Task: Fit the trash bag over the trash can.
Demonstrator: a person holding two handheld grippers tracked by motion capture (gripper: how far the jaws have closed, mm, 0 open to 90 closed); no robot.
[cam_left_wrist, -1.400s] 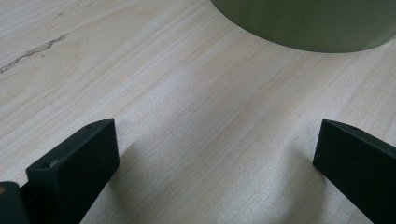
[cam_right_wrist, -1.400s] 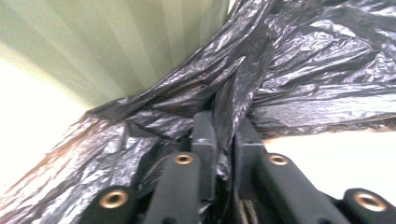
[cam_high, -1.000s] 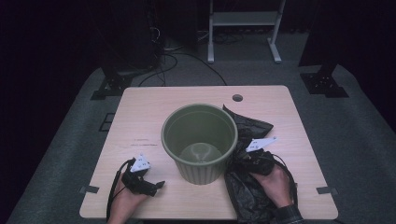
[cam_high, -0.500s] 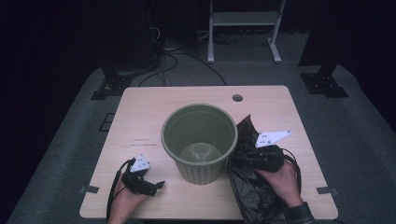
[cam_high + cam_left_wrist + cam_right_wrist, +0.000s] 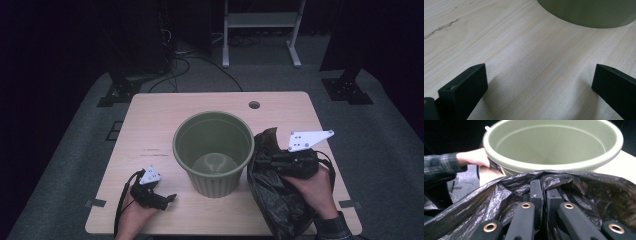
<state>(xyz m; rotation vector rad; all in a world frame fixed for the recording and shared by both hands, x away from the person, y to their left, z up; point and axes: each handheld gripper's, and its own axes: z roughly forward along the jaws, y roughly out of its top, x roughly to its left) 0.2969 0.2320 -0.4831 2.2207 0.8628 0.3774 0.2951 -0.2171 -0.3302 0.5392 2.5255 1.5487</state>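
Dim surroundings, evenly lit, sharp tabletop

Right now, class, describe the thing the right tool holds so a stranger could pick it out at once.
Start at the wooden table and find the green bucket at its middle. Just right of the bucket, shut in the right tool, hangs a black plastic bag. It is the one crinkled, glossy, limp thing there.

I see the crumpled black plastic bag point(image 5: 277, 200) lifted at its top edge, just right of and touching the upright, empty olive-green bin point(image 5: 214, 150) at mid-table, the bag's glossy folds point(image 5: 499, 195) bunched below the bin's rim point(image 5: 554, 165).
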